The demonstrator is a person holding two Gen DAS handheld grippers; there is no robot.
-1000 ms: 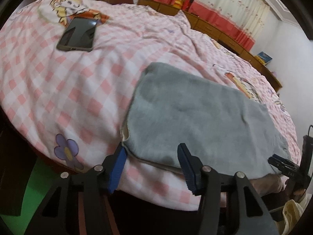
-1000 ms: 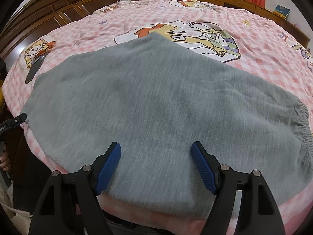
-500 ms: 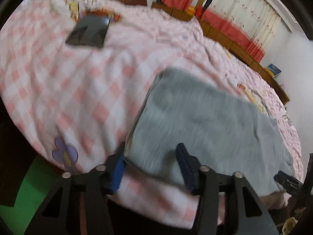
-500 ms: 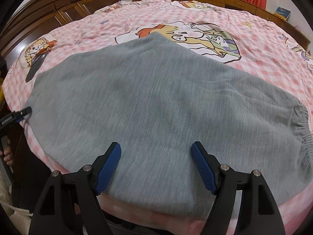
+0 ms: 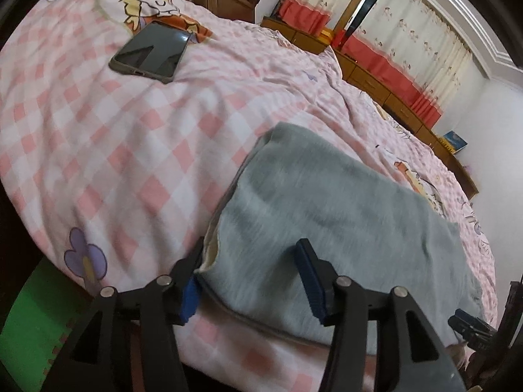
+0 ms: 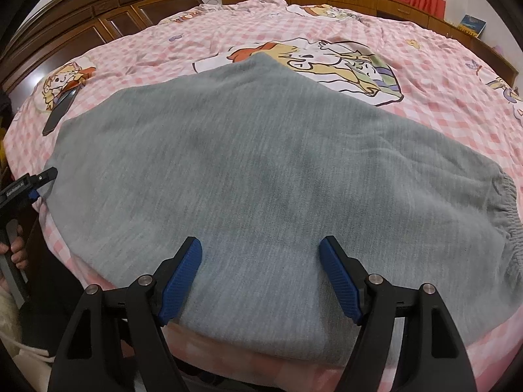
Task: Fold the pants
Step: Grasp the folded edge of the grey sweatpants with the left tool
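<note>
Grey pants [image 6: 261, 170] lie flat on the pink checked bed, folded lengthwise, elastic waistband [image 6: 506, 209] at the right. In the left wrist view the pants [image 5: 327, 215] end in a leg cuff at the near bed edge. My left gripper [image 5: 251, 281] is open, its jaws straddling the cuff corner, the left pad partly under the cloth edge. It also shows in the right wrist view [image 6: 36, 183] at the pants' left end. My right gripper [image 6: 261, 281] is open over the near edge of the pants. Its tip shows in the left wrist view [image 5: 470, 326].
A dark phone [image 5: 152, 52] lies on the bed beyond the cuff; it also shows in the right wrist view [image 6: 60, 111]. Wooden wardrobe [image 6: 81, 23] stands behind the bed, low cabinets and red curtains [image 5: 385, 65] along the far wall. Green floor mat [image 5: 36, 326] lies below the bed edge.
My left gripper has moved in closer to the leg cuff, so its jaws now straddle the cuff corner. My right gripper and the pants have barely moved.
</note>
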